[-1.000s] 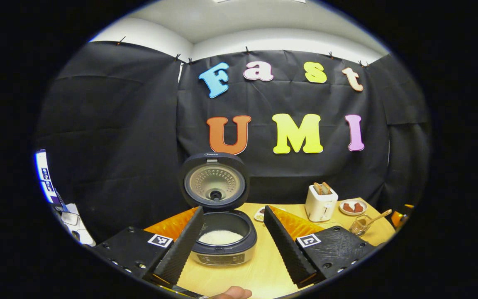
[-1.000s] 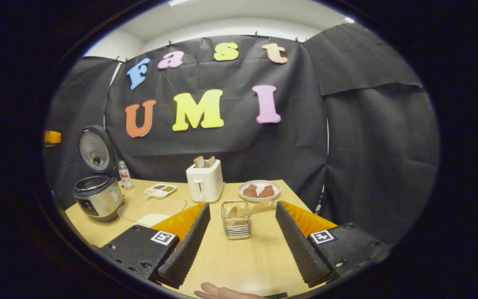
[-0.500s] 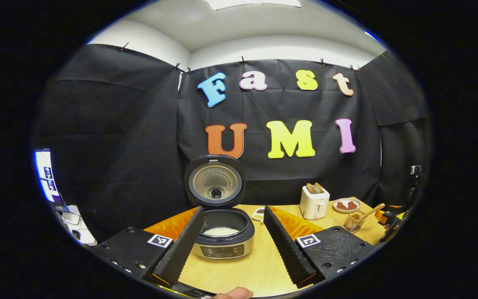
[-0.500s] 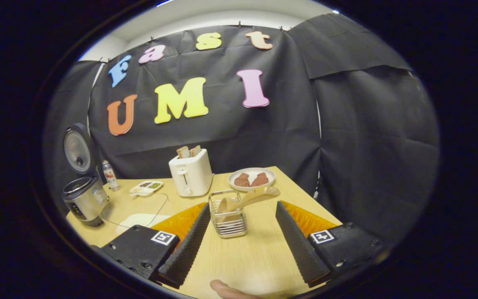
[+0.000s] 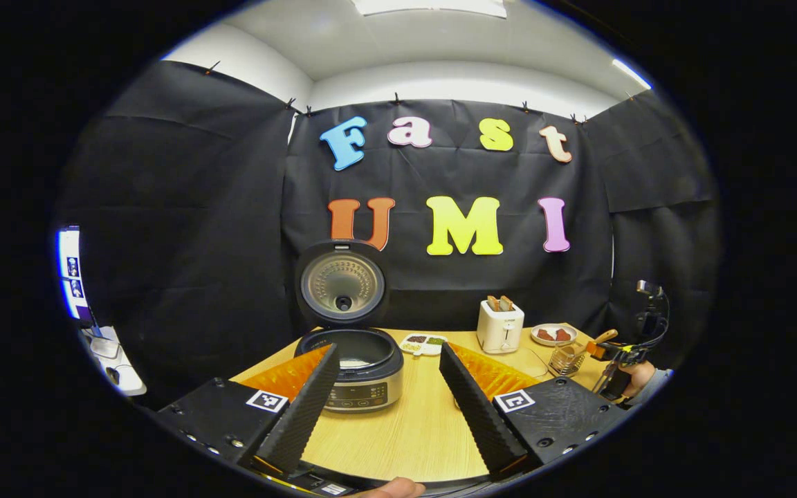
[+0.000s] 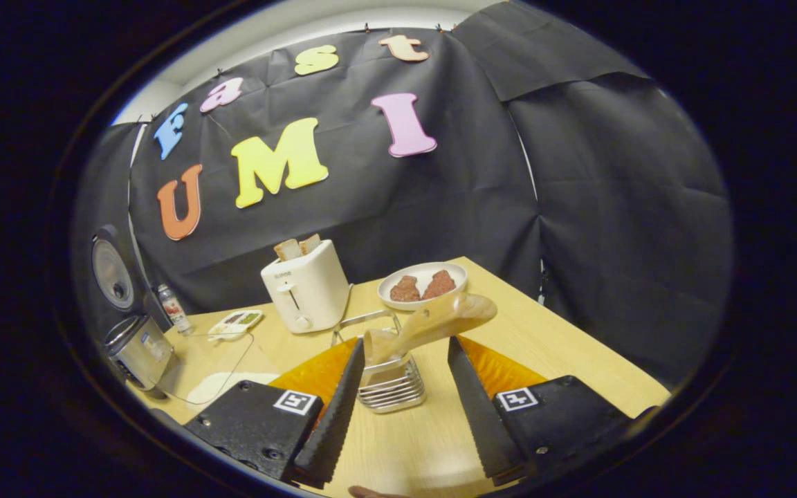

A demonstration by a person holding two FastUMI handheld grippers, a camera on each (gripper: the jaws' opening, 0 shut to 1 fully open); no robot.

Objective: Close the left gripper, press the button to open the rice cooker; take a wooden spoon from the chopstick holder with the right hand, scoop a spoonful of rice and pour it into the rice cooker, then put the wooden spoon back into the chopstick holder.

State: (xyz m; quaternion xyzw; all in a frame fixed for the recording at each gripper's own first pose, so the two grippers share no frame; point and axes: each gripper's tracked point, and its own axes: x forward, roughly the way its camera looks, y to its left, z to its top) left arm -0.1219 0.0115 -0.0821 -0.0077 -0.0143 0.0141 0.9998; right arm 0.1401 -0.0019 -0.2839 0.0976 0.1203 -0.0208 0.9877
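Pale wood bench point(image 6: 564, 360) fills the foreground in both views, with black cloth hung behind it.

In the right gripper view, the right gripper point(image 6: 398, 387) is spread wide, nothing between its fingers, and its tips flank the chopstick holder point(image 6: 390, 387), a wire basket standing on the bench. The wooden spoon point(image 6: 433, 321) leans out of that holder, its handle tilted up and to the right above the gripper's gap; neither finger touches it. Just behind the holder sits a white plate point(image 6: 423, 275) with two brown pieces of food, and to the holder's left a white toaster point(image 6: 305, 289) with bread in its slots. Further left of the toaster lie a small divided dish point(image 6: 236, 321) and a clear tray with white rice point(image 6: 222, 384). At the far left edge stands the rice cooker point(image 6: 139, 349), lid raised, with a small bottle point(image 6: 172, 308) beside it.

In the left gripper view, the left gripper point(image 5: 388, 408) is also released, fingers well apart, hovering over the bench with the rice cooker point(image 5: 353, 373) just beyond its left finger. The cooker's lid point(image 5: 342, 282) stands upright and open. To the cooker's right are the divided dish point(image 5: 423, 342), the toaster point(image 5: 500, 325), the plate point(image 5: 552, 334) and the chopstick holder point(image 5: 564, 358). The right gripper point(image 5: 613, 354) sits at the holder, a hand point(image 5: 637, 379) gripping it.
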